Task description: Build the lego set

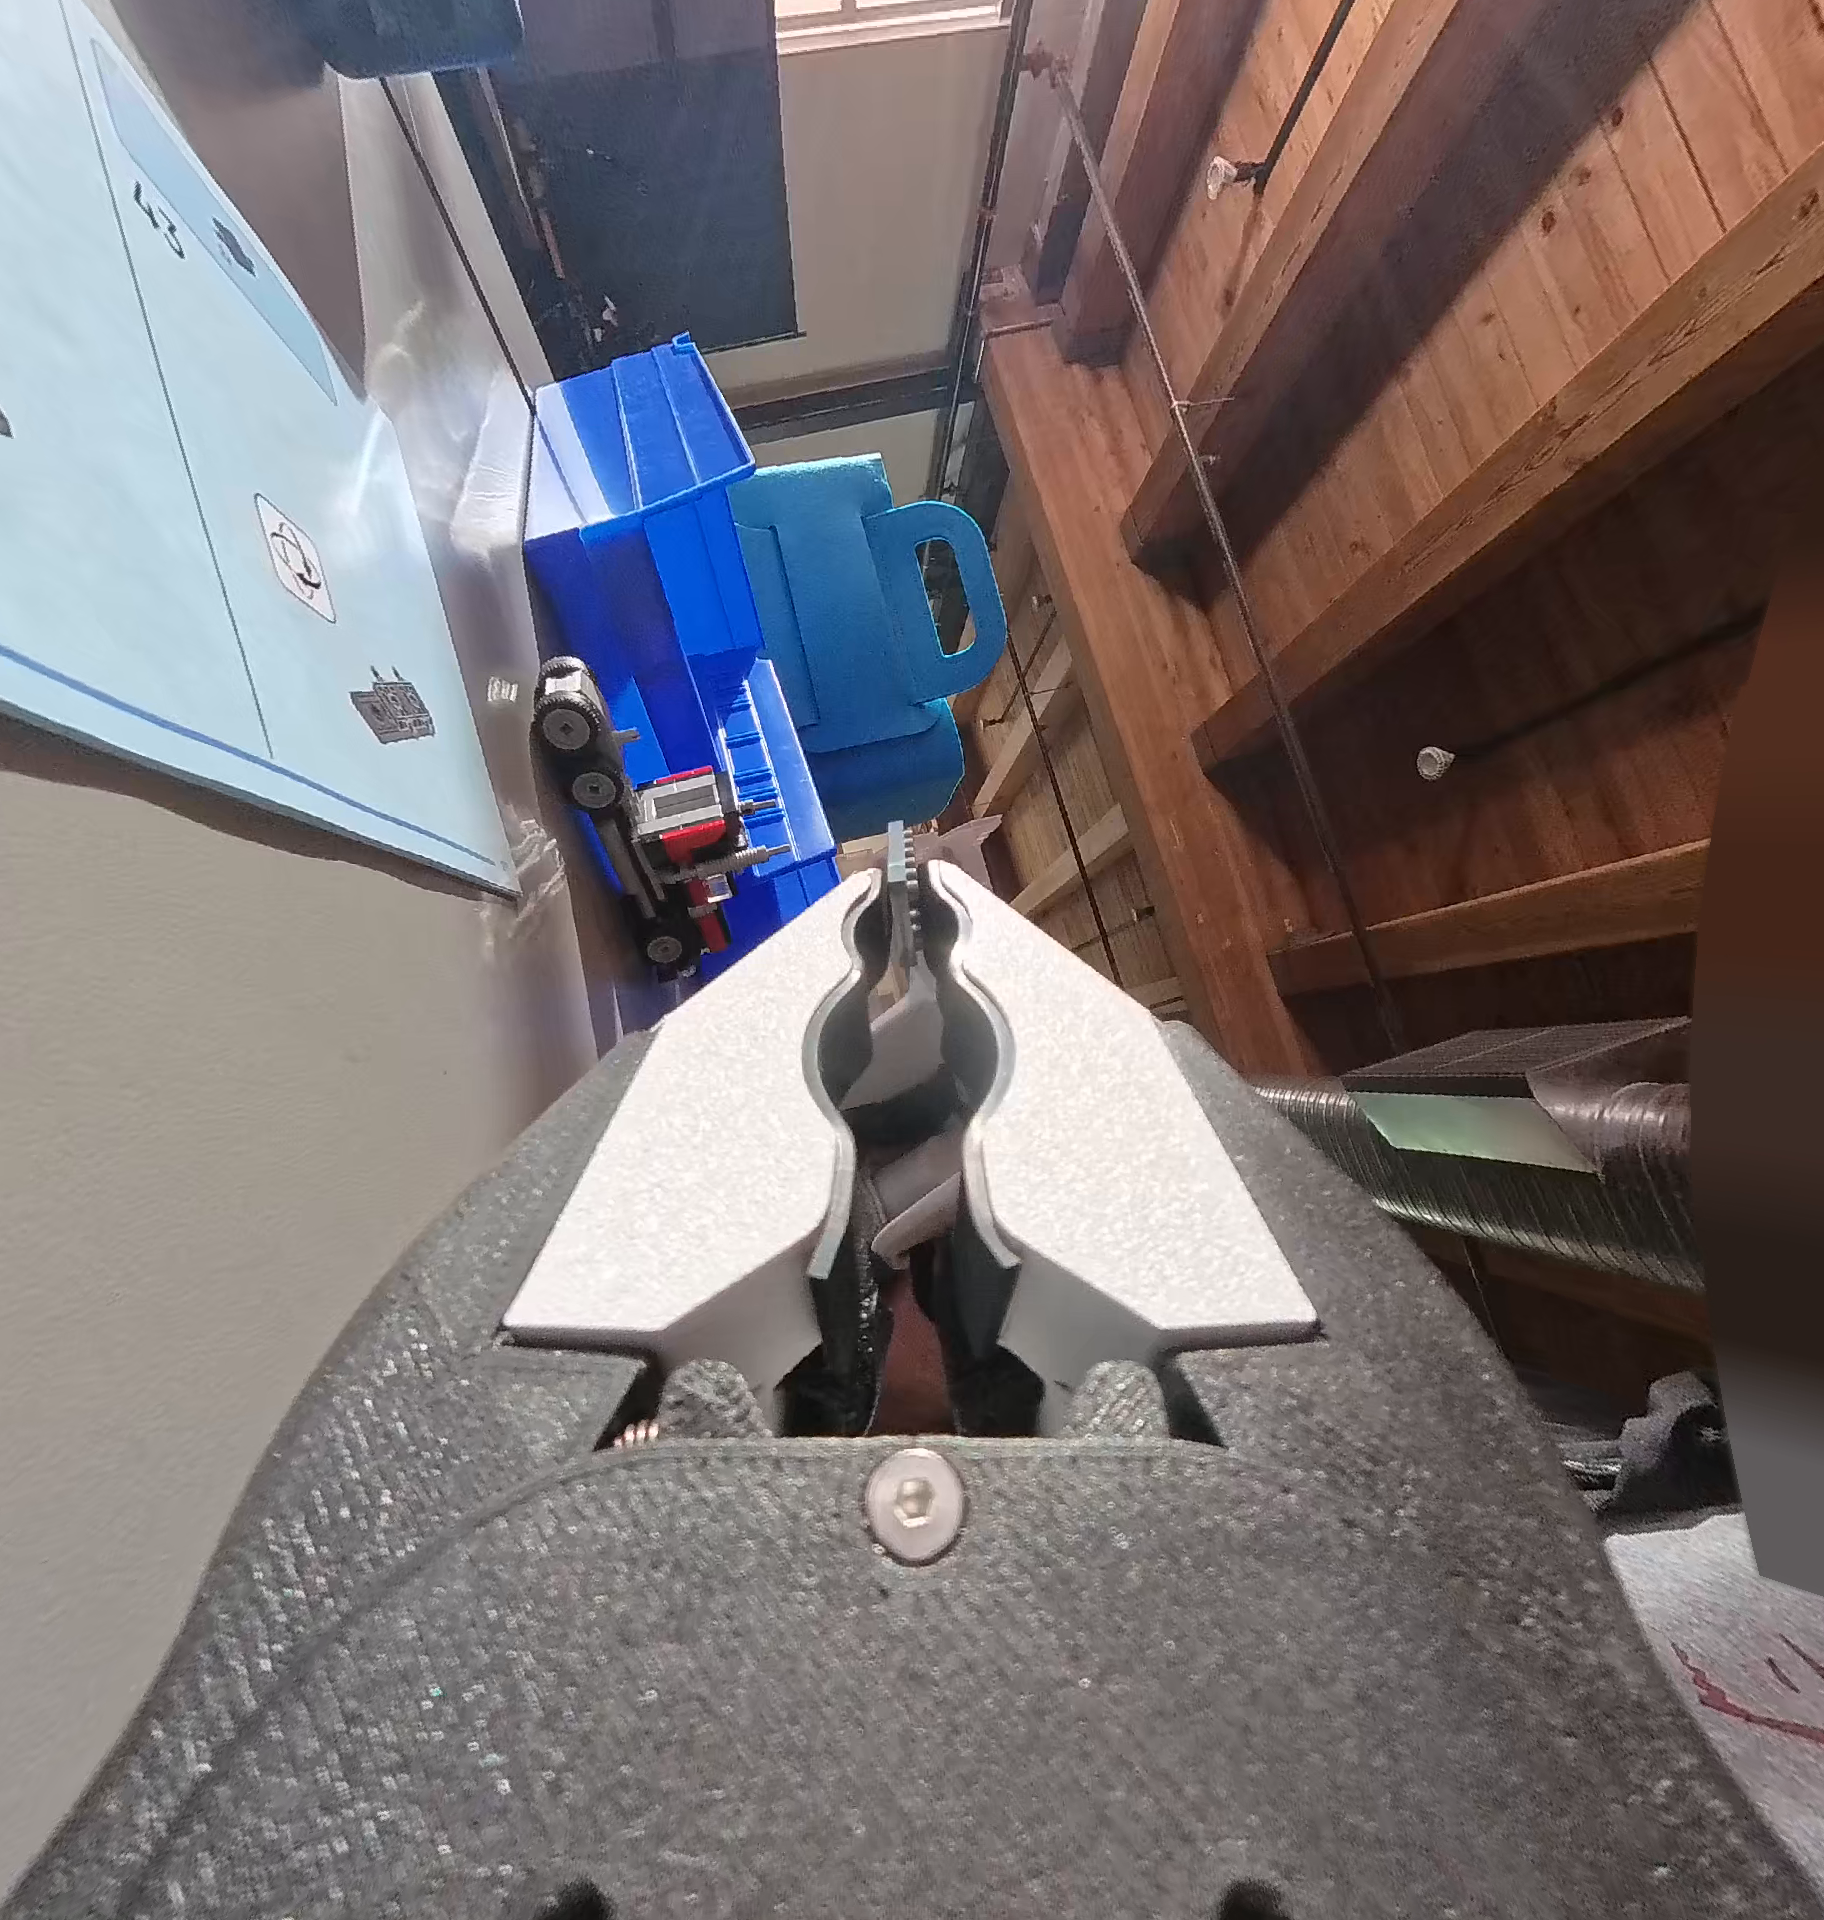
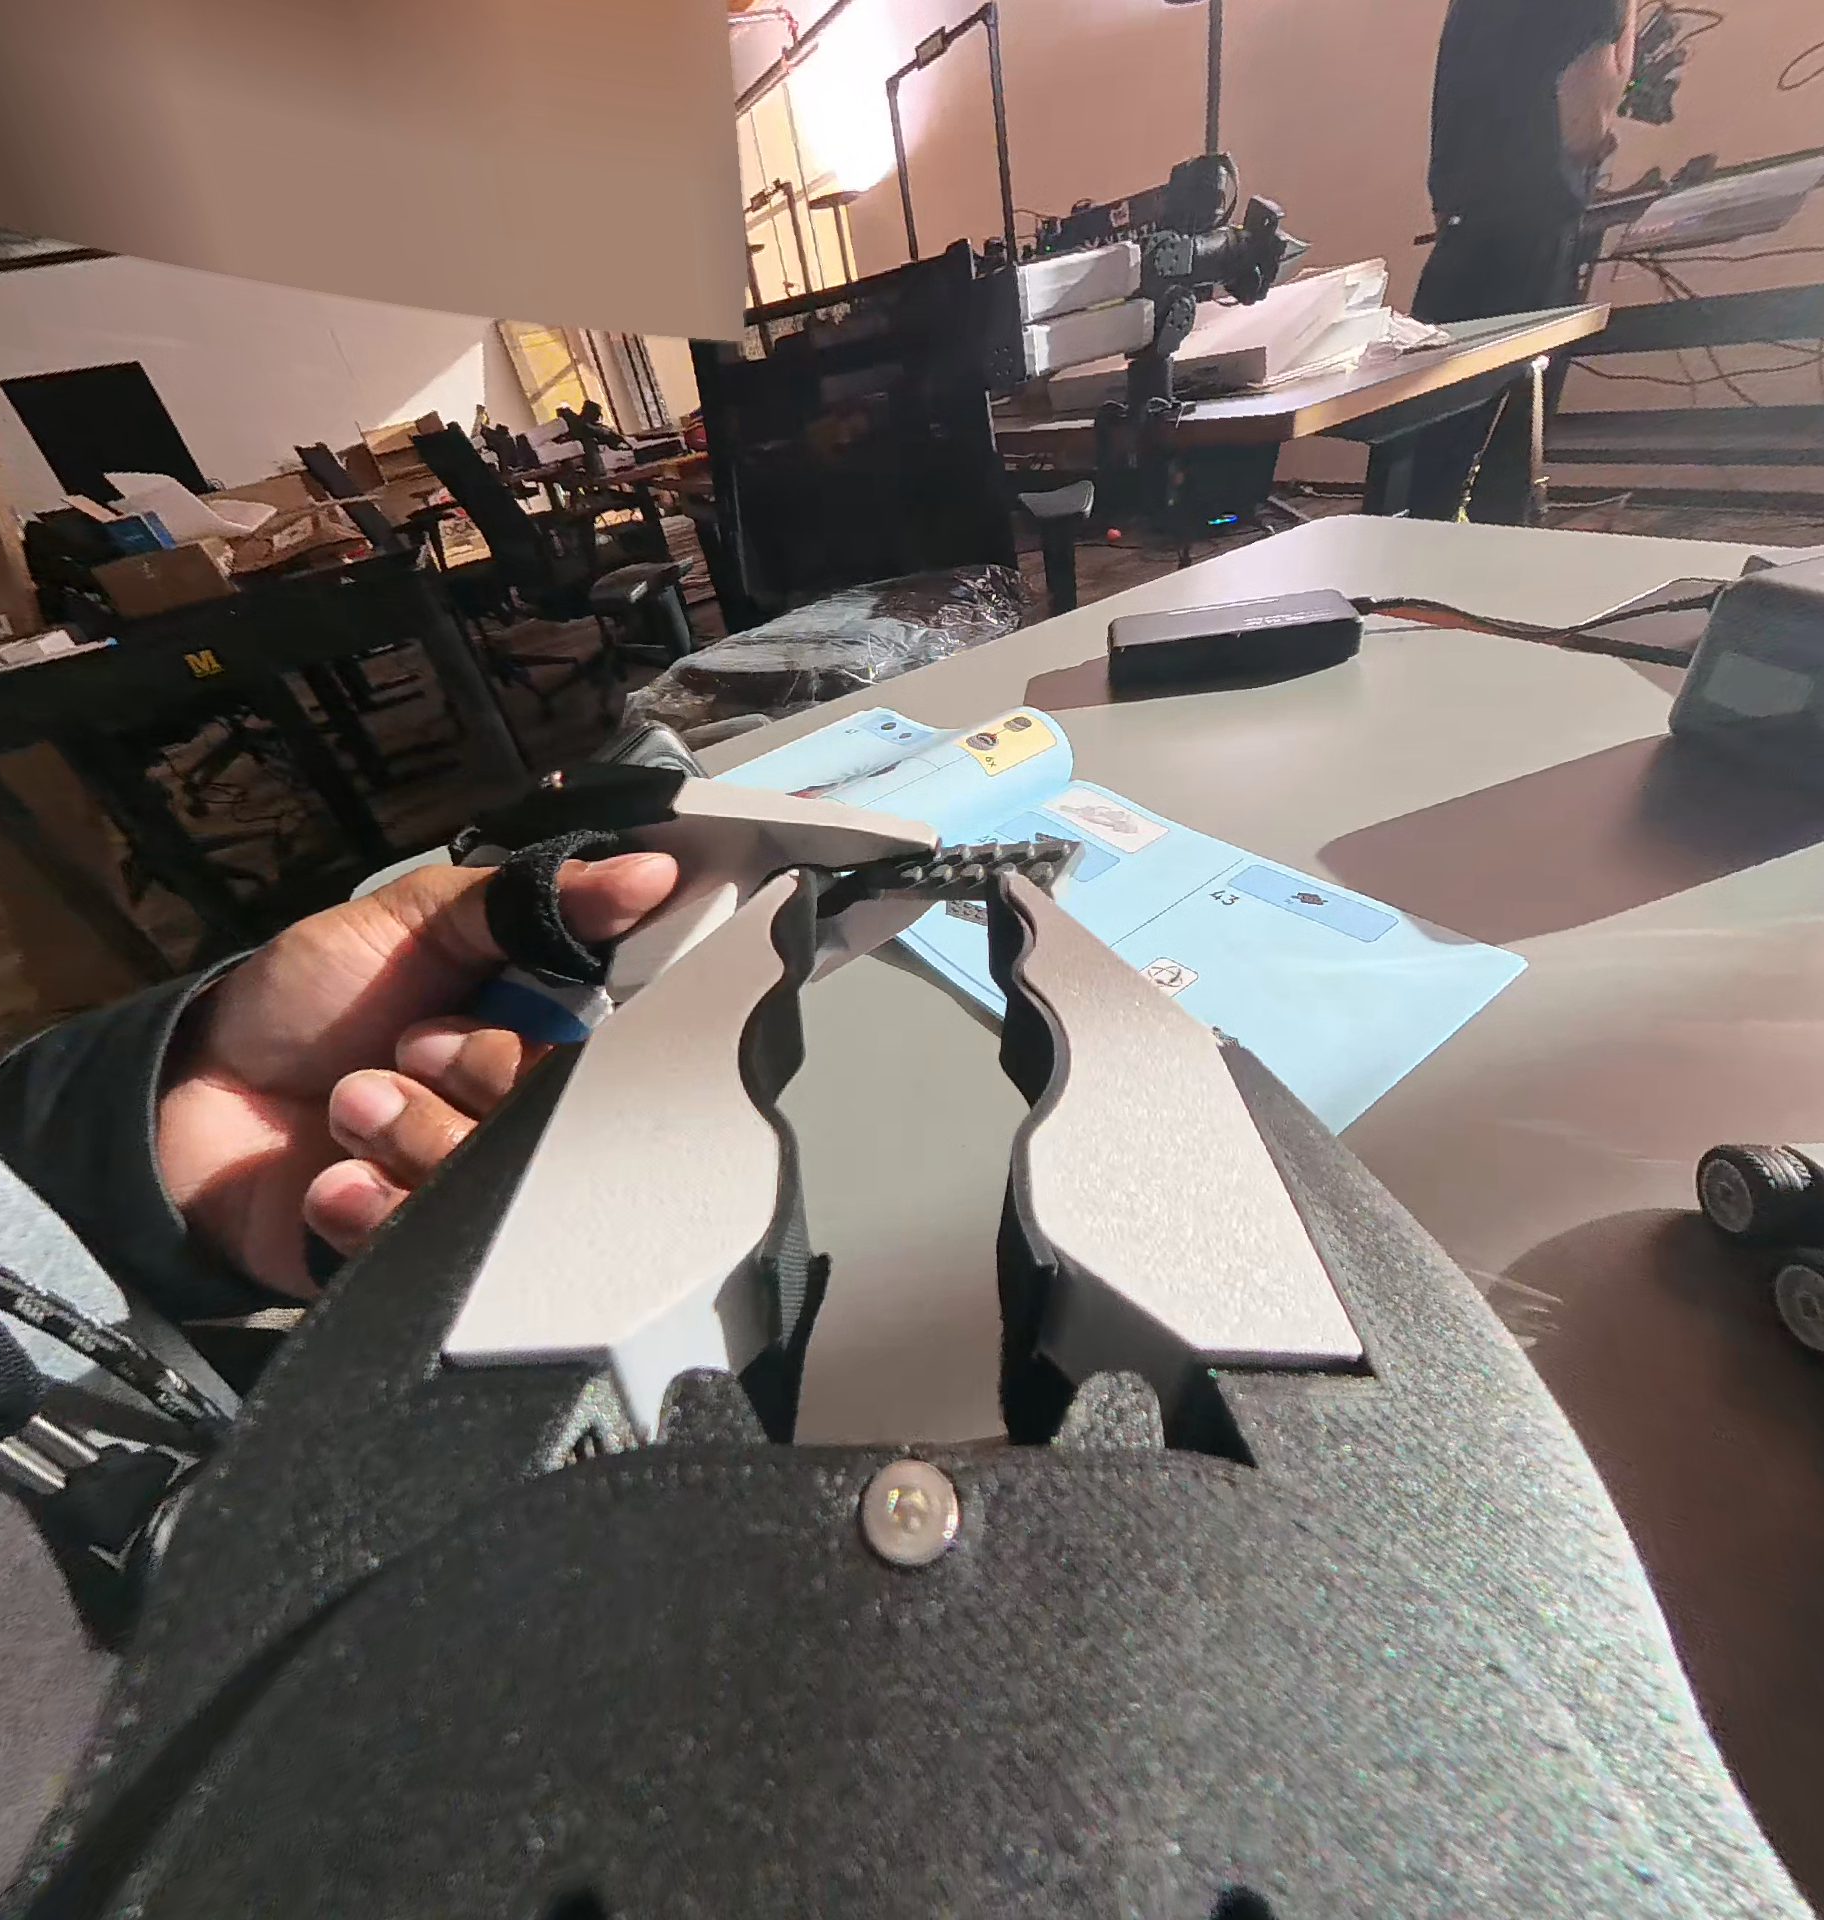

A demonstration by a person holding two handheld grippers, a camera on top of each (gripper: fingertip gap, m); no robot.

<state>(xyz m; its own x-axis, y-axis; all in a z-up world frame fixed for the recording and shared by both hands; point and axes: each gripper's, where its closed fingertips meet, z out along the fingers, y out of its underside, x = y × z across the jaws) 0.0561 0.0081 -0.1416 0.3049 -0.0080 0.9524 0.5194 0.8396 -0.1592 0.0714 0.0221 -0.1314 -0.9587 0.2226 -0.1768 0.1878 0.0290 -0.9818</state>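
Note:
My left gripper [image 1: 906, 902] is shut on a dark grey studded Lego plate [image 1: 900, 857], seen edge-on past its tips. In the right wrist view that gripper [image 2: 892, 862] comes in from the left, held by a hand [image 2: 368, 1039], with the plate [image 2: 1001, 860] sticking out flat. My right gripper [image 2: 908, 894] is open, its fingertips on either side of the plate's near edge; I cannot tell if they touch it. The part-built red, grey and black Lego truck [image 1: 659, 821] lies on the table; its wheels [image 2: 1760, 1184] show at the right. The blue instruction booklet [image 2: 1251, 935] lies open beneath.
Blue bins [image 1: 659, 551] and a teal case [image 1: 866, 623] stand behind the truck. A black flat device [image 2: 1235, 634] and a grey box [image 2: 1781, 665] sit at the table's far side. A person [image 2: 1510, 156] stands by other desks in the background. My left and right fingertips are right by each other.

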